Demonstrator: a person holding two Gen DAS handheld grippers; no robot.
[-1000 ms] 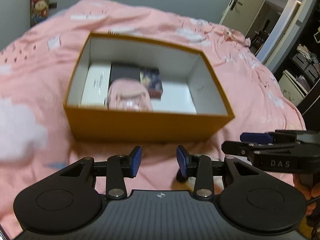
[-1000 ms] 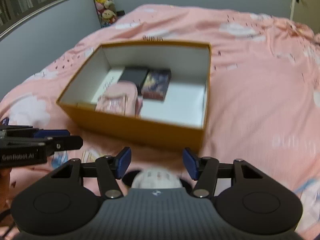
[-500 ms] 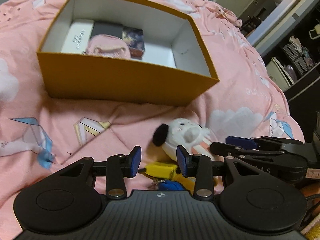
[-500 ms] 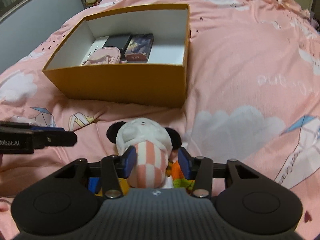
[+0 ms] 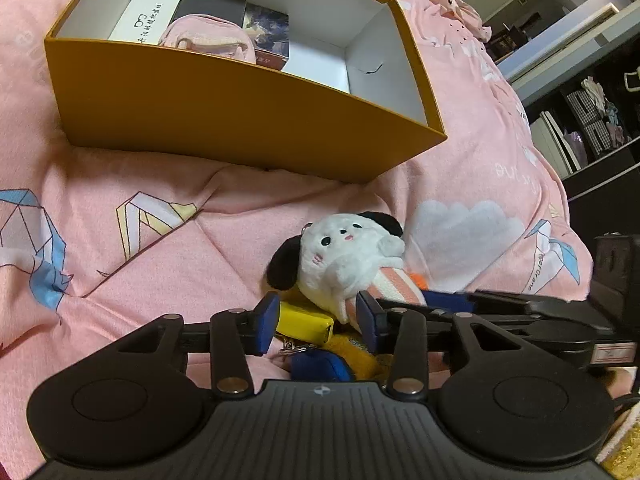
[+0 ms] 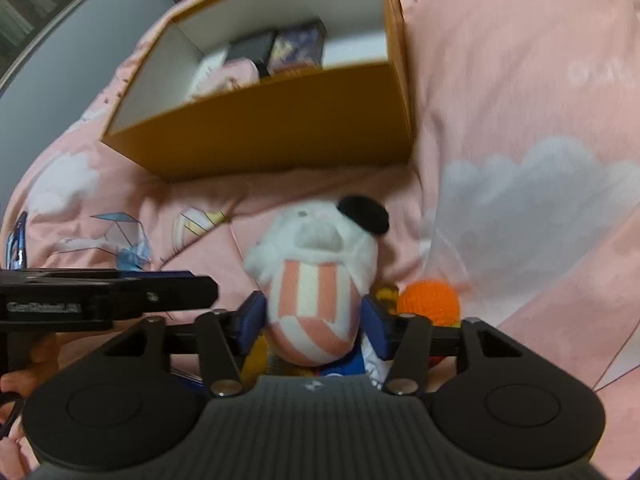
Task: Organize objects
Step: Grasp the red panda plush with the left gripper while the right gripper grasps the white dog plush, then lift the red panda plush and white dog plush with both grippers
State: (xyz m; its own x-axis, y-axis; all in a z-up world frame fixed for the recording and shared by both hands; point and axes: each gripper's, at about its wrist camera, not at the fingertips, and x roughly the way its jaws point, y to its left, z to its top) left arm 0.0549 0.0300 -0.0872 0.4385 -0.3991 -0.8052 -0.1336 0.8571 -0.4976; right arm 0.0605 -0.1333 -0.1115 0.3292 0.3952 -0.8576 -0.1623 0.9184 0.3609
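Observation:
A white plush dog point(image 5: 340, 256) with black ears and a pink-striped body point(image 6: 312, 312) lies on a small pile on the pink bedspread, in front of the orange box point(image 5: 240, 120). My right gripper point(image 6: 312, 324) straddles the striped body, its jaws opening, the pads close beside it. My left gripper point(image 5: 318, 322) is lower left of the dog. Its jaws are opening over a yellow item point(image 5: 306, 322), and I see no pad contact. Under the dog lie a blue item point(image 5: 320, 364) and an orange knitted ball point(image 6: 430, 300).
The box holds a white carton point(image 5: 144, 16), a black case point(image 5: 212, 8), a dark printed pack point(image 5: 266, 28) and a pink pouch point(image 5: 208, 38). Dark shelves point(image 5: 592, 120) stand off the bed's right edge. A hand point(image 6: 12, 392) holds the left gripper.
Both grippers have sunk and tipped down from the box toward the toy pile. The plush dog has come between the right jaws, which narrowed, then widened.

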